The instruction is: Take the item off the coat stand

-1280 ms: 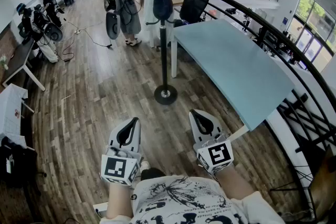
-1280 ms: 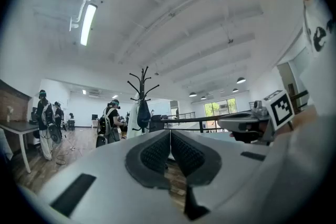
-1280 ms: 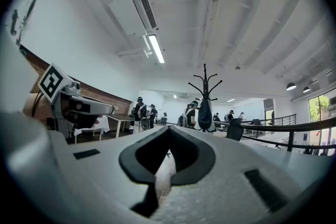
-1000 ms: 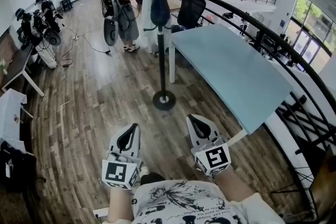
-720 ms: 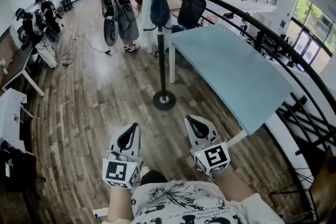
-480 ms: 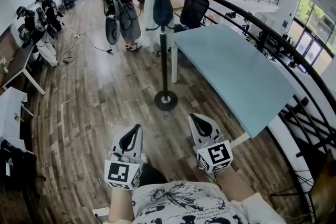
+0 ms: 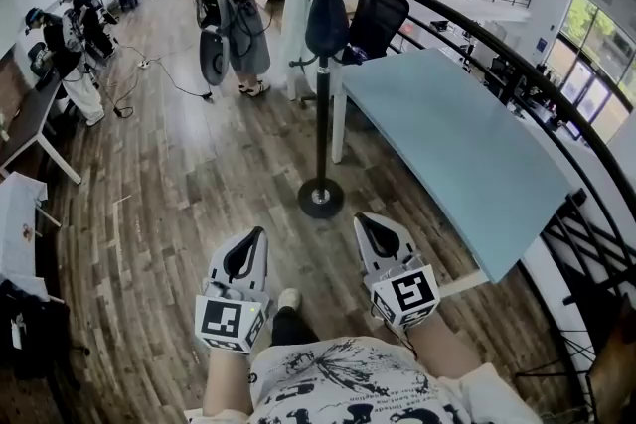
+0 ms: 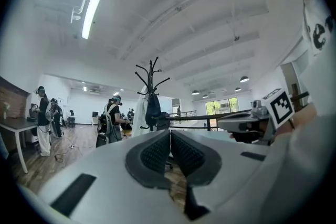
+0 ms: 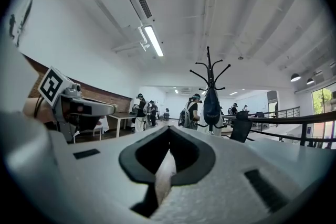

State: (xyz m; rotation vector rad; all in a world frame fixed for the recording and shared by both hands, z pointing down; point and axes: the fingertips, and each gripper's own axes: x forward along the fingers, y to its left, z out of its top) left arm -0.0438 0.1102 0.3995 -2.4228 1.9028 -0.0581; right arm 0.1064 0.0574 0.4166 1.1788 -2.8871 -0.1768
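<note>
A black coat stand (image 7: 321,94) rises from a round base on the wood floor ahead of me. A dark blue bag (image 7: 326,18) hangs from its upper hooks; it also shows as the bag (image 9: 212,109) in the right gripper view and the bag (image 8: 153,111) in the left gripper view. My left gripper (image 7: 248,246) and right gripper (image 7: 373,231) are held low and close to my body, well short of the stand. Both are shut with nothing between the jaws.
A light blue table (image 7: 447,134) stands right of the stand, with a black railing (image 7: 517,74) beyond it. A black office chair (image 7: 381,13) sits behind the stand. Several people (image 7: 237,5) stand at the back left, near cables on the floor. A white desk (image 7: 30,129) is far left.
The head view has shifted a little, so the stand and table now sit slightly further right and lower. Both grippers stay shut and held low in front of me.
</note>
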